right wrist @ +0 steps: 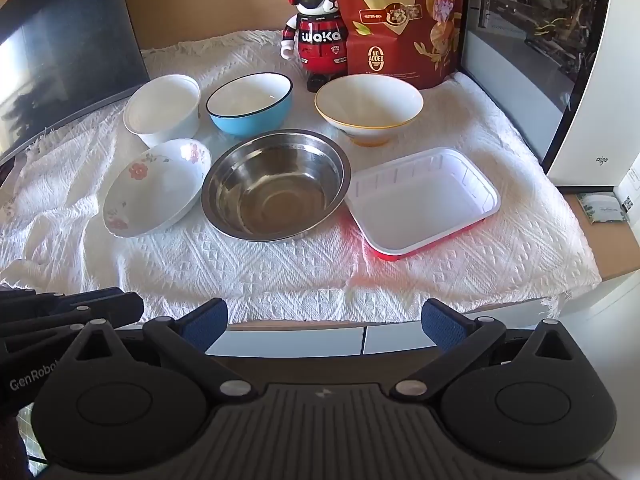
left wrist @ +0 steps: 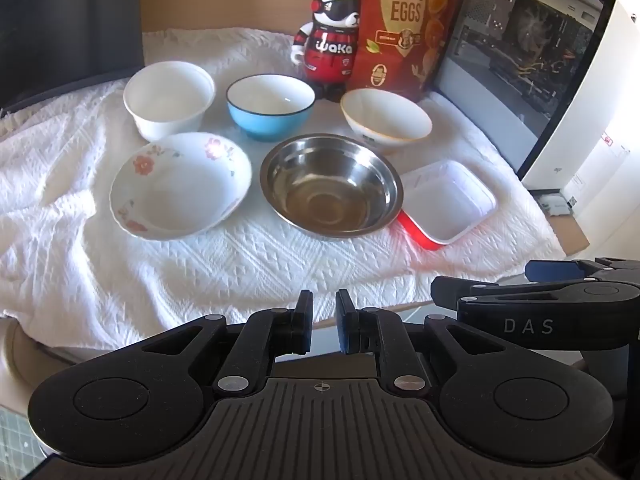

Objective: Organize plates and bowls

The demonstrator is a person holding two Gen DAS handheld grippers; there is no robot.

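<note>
Six dishes are sitting on a white cloth [right wrist: 280, 272] over the desk, in two rows; nothing is stacked yet, so the job looks like it is only starting.

In the back row, a white cup [right wrist: 166, 110] is sitting on the left, a blue bowl [right wrist: 250, 106] in the middle and a cream bowl [right wrist: 368, 108] on the right; in the front row, a flower plate [right wrist: 154, 188] is lying on the left and leaning on the cup, a steel bowl [right wrist: 274, 184] is sitting in the middle and just beside the plate, and a tray [right wrist: 424, 204] is lying on the right, close by the steel bowl.

The left gripper [left wrist: 323, 326] is hanging over the near edge of the cloth with its jaws almost together and holding nothing; the right gripper [right wrist: 325, 322] is hanging there too, with its jaws spread as wide as they go and holding nothing.

All the dishes are lying ahead of and below both grippers, well apart from them; the tray is lying ahead and to the right, nearer the right gripper, with its long side running left to right and a bit slanted; the flower plate is nearer the left gripper; the open right gripper looks more ready to reach first.
</note>
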